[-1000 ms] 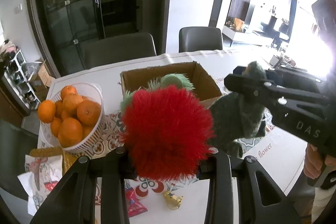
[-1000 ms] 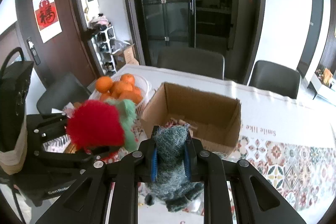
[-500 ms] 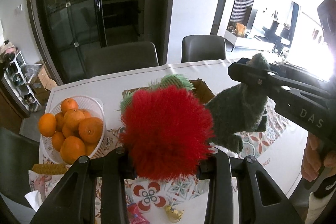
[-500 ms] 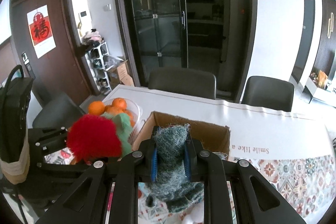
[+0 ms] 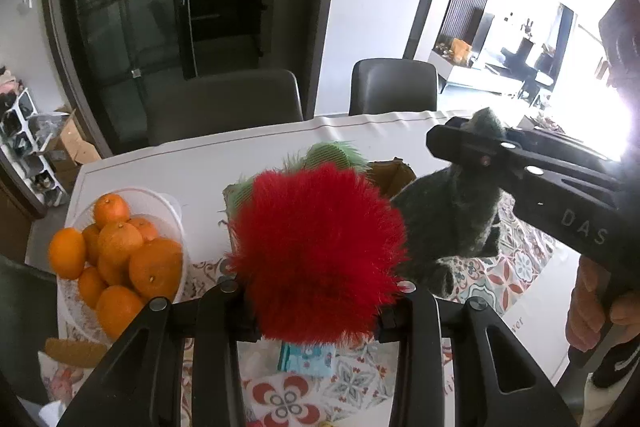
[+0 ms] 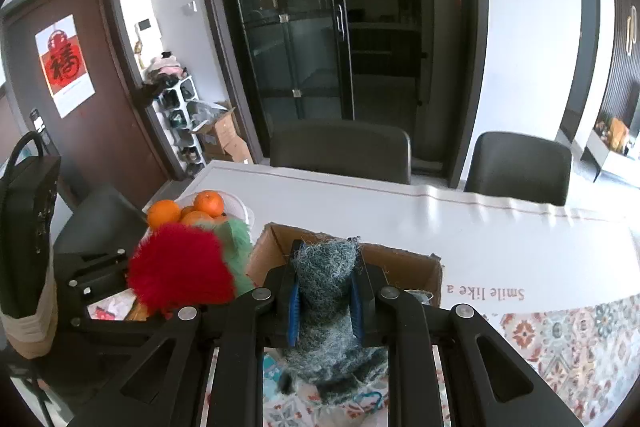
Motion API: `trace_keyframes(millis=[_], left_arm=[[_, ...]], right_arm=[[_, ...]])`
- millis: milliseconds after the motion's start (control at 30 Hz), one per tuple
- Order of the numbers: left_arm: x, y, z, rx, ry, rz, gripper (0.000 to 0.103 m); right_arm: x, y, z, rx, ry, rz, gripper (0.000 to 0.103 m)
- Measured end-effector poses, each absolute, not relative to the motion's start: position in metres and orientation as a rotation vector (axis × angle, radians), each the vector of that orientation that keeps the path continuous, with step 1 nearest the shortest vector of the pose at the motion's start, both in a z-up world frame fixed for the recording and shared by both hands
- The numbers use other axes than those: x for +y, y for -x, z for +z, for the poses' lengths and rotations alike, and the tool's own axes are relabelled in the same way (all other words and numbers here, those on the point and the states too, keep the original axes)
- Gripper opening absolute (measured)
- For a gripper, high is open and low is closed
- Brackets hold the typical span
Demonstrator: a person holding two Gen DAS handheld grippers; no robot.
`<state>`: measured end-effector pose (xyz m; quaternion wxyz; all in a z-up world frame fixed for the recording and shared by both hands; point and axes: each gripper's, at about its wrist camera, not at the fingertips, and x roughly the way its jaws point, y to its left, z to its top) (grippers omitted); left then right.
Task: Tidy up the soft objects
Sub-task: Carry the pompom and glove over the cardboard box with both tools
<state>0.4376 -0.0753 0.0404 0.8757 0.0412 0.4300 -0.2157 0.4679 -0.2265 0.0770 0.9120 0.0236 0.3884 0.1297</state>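
Observation:
My left gripper (image 5: 316,291) is shut on a fluffy red-and-green plush toy (image 5: 320,247) and holds it above the table. The toy also shows at the left of the right wrist view (image 6: 180,275). My right gripper (image 6: 325,291) is shut on a dark green woolly knitted toy (image 6: 324,291), which hangs below its fingers; it shows at the right of the left wrist view (image 5: 456,223). An open cardboard box (image 6: 404,267) stands on the table just behind both toys, mostly hidden by them.
A white basket of oranges (image 5: 116,247) stands at the table's left. A white cloth with a patterned border (image 6: 560,339) covers the table. Small packets (image 5: 308,355) lie under my left gripper. Two dark chairs (image 6: 340,151) stand behind the table.
Both grippers have risen with their toys. The box and the basket have sunk lower in both views, and the box is now mostly hidden behind the toys.

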Motion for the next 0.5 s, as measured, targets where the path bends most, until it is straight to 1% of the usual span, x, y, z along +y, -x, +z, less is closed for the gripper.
trace_keyframes(millis=[500], left_arm=[[-0.092, -0.482, -0.025, 0.996, -0.123, -0.502, 0.037]], right_arm=[[-0.231, -0.516, -0.001, 0.927, -0.086, 0.294, 0.021]])
